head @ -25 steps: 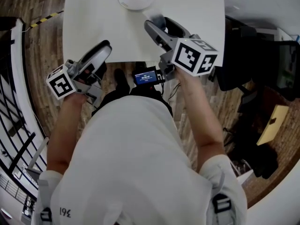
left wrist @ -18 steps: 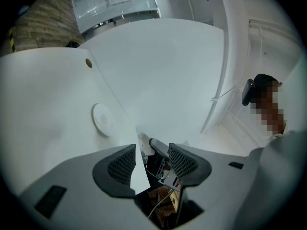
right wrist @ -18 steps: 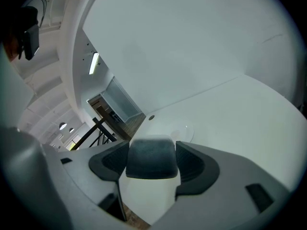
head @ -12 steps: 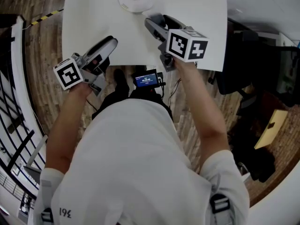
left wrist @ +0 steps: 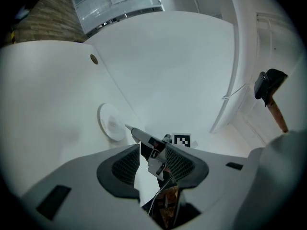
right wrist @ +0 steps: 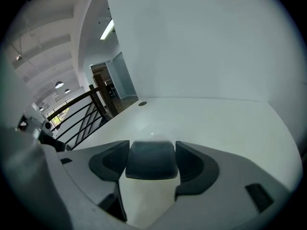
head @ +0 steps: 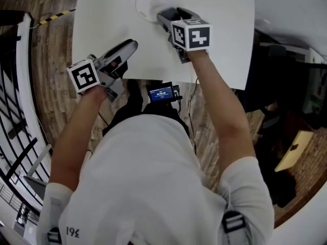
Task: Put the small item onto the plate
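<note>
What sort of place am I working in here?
Probably an office or lab, perhaps on a mezzanine: a plain white table, wood plank floor, a black railing beside it, and a ceiling strip light.

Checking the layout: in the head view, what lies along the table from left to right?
Grey left gripper, its fingers just closing partway on nothing → round white plate → right gripper holding a small dark item.

I count one white table [head: 102,24] and one plate [head: 142,5]. Two grippers: the left gripper [head: 132,46], the right gripper [head: 164,15], one marker cube [head: 84,76] on each. One small dark item [right wrist: 149,159], one lit screen [head: 161,92].
</note>
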Action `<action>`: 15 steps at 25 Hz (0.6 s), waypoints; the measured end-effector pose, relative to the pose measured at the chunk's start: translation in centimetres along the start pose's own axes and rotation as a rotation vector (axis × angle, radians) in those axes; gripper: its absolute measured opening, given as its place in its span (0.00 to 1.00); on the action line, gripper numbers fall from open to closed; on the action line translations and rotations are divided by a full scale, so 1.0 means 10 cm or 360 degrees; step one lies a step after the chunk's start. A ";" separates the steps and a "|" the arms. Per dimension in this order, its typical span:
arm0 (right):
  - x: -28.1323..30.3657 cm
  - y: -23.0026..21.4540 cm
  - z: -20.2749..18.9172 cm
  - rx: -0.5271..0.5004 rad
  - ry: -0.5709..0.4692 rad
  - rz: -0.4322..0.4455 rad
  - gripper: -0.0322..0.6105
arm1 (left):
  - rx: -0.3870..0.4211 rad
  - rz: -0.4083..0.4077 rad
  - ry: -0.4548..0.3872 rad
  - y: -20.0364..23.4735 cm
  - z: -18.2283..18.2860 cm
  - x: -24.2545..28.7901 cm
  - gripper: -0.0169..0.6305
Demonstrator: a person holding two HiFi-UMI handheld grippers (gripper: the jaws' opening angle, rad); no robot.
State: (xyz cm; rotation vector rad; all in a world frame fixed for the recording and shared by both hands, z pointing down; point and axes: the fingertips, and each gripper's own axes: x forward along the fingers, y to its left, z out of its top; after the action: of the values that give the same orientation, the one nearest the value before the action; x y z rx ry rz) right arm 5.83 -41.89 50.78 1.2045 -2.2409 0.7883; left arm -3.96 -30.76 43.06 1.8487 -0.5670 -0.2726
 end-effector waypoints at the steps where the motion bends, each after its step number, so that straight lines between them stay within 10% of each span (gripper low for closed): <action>1: 0.07 -0.01 0.04 -0.0023 0.0009 -0.0007 0.53 | -0.0006 0.0005 -0.0002 0.02 0.01 0.02 0.29; 15: 0.81 -0.05 0.12 -0.0324 0.0191 -0.0095 0.53 | -0.0055 0.0061 -0.0012 0.18 0.04 0.03 0.29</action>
State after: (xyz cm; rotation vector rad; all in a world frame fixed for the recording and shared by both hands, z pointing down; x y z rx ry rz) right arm 1.99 -47.63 55.23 1.0927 -2.1199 0.5773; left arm -4.32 -31.73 44.58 1.8019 -0.5991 -0.2623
